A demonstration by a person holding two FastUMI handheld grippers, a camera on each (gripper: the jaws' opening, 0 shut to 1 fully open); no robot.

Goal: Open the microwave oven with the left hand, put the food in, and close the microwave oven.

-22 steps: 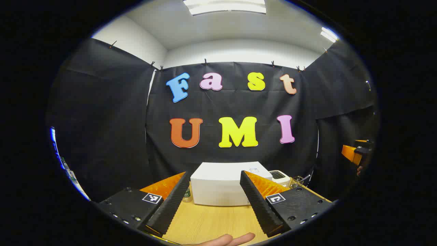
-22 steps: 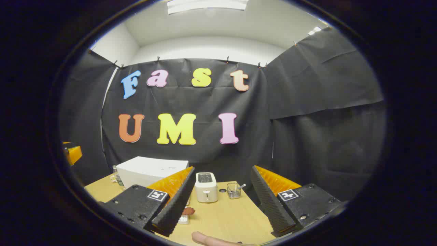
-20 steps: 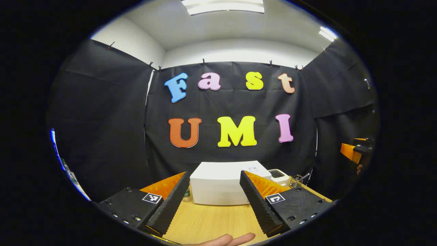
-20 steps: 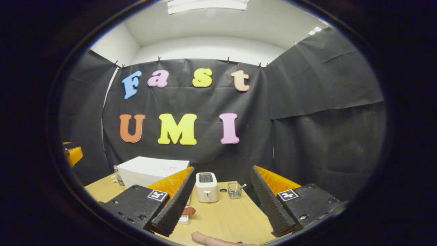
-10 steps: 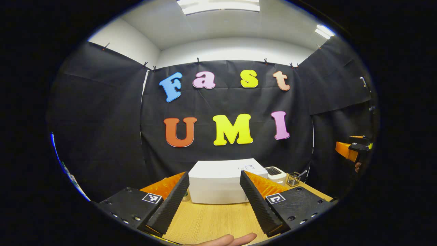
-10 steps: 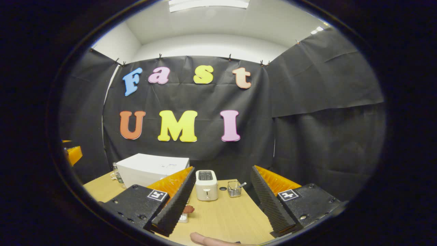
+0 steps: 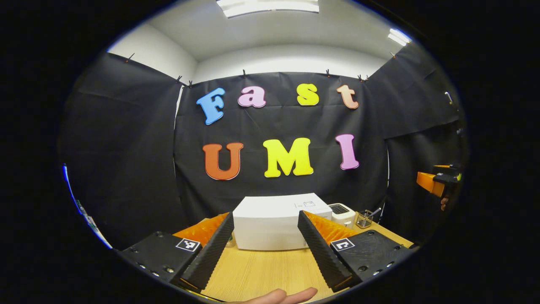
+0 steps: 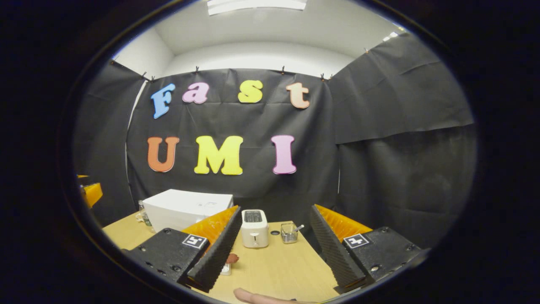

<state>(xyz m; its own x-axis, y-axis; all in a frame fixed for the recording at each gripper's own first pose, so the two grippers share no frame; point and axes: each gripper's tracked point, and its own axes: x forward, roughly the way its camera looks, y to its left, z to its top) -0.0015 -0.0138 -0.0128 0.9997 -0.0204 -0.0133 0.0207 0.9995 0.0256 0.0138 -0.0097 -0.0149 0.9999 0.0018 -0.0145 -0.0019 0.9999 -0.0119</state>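
The microwave (image 7: pixel 276 223) was seen on the table (image 7: pixel 261 274), straight ahead between the spread fingers of the empty left gripper (image 7: pixel 263 249); the right gripper (image 8: pixel 274 247), fingers likewise apart, faced the toaster (image 8: pixel 254 228).

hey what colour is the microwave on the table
White. The microwave shows best in the left gripper view, straight ahead between that gripper's fingers.

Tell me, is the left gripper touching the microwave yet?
Apart. In the left gripper view the left gripper is open, with bare wooden table between its fingertips and the closed white microwave standing farther back.
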